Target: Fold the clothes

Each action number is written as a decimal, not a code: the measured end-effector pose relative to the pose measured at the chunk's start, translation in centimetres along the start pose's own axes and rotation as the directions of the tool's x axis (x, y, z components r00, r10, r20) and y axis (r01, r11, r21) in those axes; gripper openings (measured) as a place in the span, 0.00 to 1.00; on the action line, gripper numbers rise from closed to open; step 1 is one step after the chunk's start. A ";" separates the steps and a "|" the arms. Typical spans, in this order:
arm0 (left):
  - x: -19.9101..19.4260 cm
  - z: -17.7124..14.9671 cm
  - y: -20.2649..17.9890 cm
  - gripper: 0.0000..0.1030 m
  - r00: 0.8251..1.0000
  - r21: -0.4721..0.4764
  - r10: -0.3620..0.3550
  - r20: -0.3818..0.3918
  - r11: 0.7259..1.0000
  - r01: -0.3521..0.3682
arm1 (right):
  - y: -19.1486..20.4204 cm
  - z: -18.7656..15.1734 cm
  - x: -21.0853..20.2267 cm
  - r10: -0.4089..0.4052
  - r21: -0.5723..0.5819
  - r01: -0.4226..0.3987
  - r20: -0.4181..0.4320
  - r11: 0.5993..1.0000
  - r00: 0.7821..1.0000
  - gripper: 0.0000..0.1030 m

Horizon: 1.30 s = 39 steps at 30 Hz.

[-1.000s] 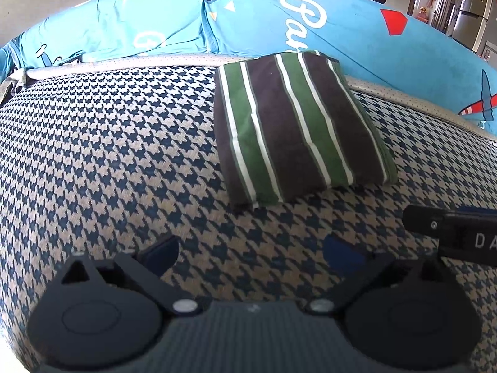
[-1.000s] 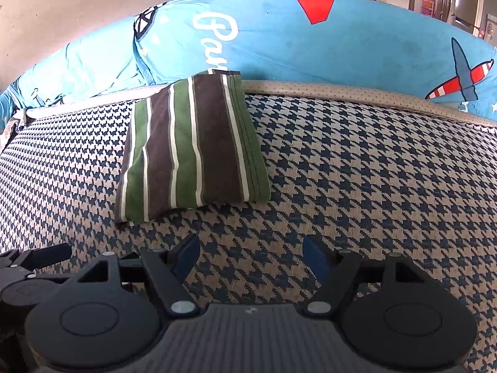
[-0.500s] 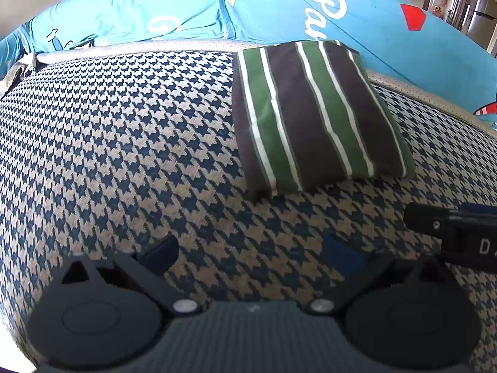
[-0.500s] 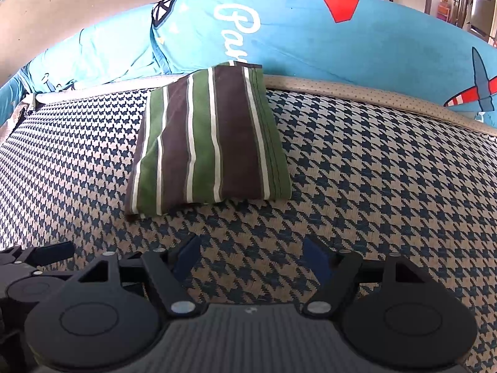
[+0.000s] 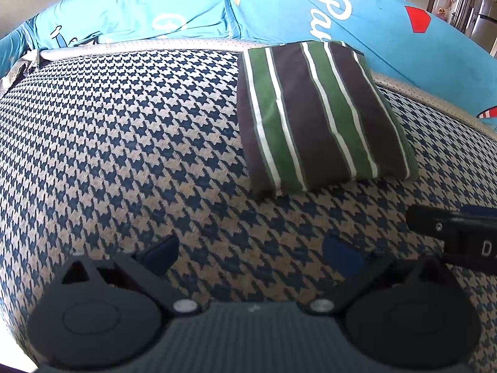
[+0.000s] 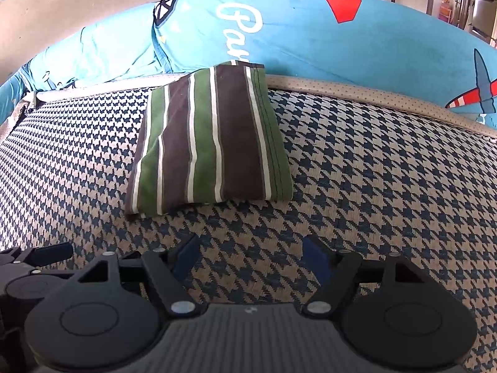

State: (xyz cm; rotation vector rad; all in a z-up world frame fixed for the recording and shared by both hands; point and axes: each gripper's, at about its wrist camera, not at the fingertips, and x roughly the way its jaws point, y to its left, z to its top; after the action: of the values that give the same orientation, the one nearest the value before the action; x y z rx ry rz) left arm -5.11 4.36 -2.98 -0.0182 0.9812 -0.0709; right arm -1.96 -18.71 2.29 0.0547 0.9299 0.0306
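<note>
**Fold looks finished; both tongs standing off empty**

You are looking down at a houndstooth mattress [image 6: 388, 186], with a blue printed cushion [image 6: 310, 40] running along its far edge. Taking that cushion as your landmark, the striped garment [image 6: 211, 149] is lying as a compact, squared packet on the mattress, its far end touching the cushion's foot. Judging by that tidy shape, the folding of this piece is done; no other clothes are showing, so whether more is left I cannot tell. You are holding the left tongs [image 5: 251, 258] and right tongs [image 6: 251, 258] wide open and empty, both on the side of the garment away from the cushion, clear of it.
</note>
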 end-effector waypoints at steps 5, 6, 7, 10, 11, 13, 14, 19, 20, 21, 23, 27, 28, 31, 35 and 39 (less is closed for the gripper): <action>-0.4 0.0 -0.1 1.00 1.000 0.004 0.005 0.002 1.000 -0.005 | 0.0 0.1 0.0 -0.001 0.000 0.001 0.001 1.000 1.000 0.72; -0.3 0.0 -0.3 1.00 1.000 0.007 0.008 0.002 1.000 -0.008 | 0.0 0.1 -0.1 -0.001 -0.001 0.001 0.002 1.000 1.000 0.72; -0.2 0.0 -0.4 1.00 1.000 0.009 0.011 0.003 1.000 -0.011 | 0.0 0.1 -0.1 -0.001 -0.002 0.001 0.002 1.000 1.000 0.72; -0.4 0.0 -0.4 1.00 1.000 0.005 0.017 0.001 1.000 -0.017 | 0.1 0.1 -0.1 -0.003 -0.005 0.003 0.002 1.000 1.000 0.72; -0.4 0.0 -0.4 1.00 1.000 0.003 0.019 0.001 1.000 -0.019 | 0.1 0.1 -0.1 -0.004 -0.007 0.004 0.002 1.000 1.000 0.72; -0.6 0.0 -0.5 1.00 1.000 0.001 0.023 0.001 1.000 -0.023 | 0.1 0.1 0.0 -0.005 -0.007 0.005 0.002 1.000 1.000 0.71; -0.6 0.0 -0.5 1.00 1.000 0.001 0.023 0.002 1.000 -0.023 | 0.1 0.0 0.0 -0.005 -0.007 0.005 0.001 1.000 1.000 0.71; -0.8 0.0 -0.8 1.00 1.000 -0.003 0.023 -0.006 1.000 -0.023 | 0.1 0.0 -0.1 -0.005 -0.009 0.005 0.002 1.000 1.000 0.71; -0.8 0.0 -0.8 1.00 1.000 -0.005 0.024 -0.009 1.000 -0.024 | 0.1 0.0 -0.1 -0.004 -0.009 0.004 0.002 1.000 1.000 0.72; -0.8 0.0 -0.8 1.00 1.000 -0.008 0.025 -0.013 1.000 -0.025 | 0.1 -0.1 -0.1 -0.004 -0.010 0.004 0.002 1.000 1.000 0.72; -0.9 0.0 -0.9 1.00 0.999 -0.010 0.029 -0.015 1.000 -0.029 | 0.1 -0.1 -0.1 -0.005 -0.012 0.005 0.002 1.000 1.000 0.71; -1.2 -0.1 -1.0 1.00 0.999 -0.013 0.030 -0.015 0.999 -0.031 | 0.1 -0.1 -0.1 -0.006 -0.012 0.006 0.002 1.000 1.000 0.71; -1.3 -0.2 -0.9 1.00 0.999 -0.015 0.030 -0.015 0.999 -0.030 | 0.1 -0.1 -0.1 -0.006 -0.011 0.006 0.002 1.000 1.000 0.71; -1.4 -0.7 -1.0 1.00 0.999 -0.016 0.031 -0.013 0.999 -0.031 | 0.1 -0.1 -0.2 -0.006 -0.010 0.006 0.003 1.000 1.000 0.71; -1.6 -1.1 -1.3 1.00 0.999 -0.014 0.036 -0.004 0.999 -0.036 | 0.1 0.0 -0.2 -0.005 -0.012 0.005 0.004 1.000 1.000 0.71; -1.7 -1.3 -1.4 1.00 0.999 -0.010 0.036 -0.002 0.999 -0.036 | 0.2 0.0 -0.2 -0.004 -0.011 0.004 0.005 1.000 1.000 0.71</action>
State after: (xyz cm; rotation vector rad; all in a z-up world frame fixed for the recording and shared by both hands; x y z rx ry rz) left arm -7.23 3.09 -2.27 -0.0094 0.9837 -0.0330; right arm -2.08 -18.55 2.46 0.0425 0.9252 0.0319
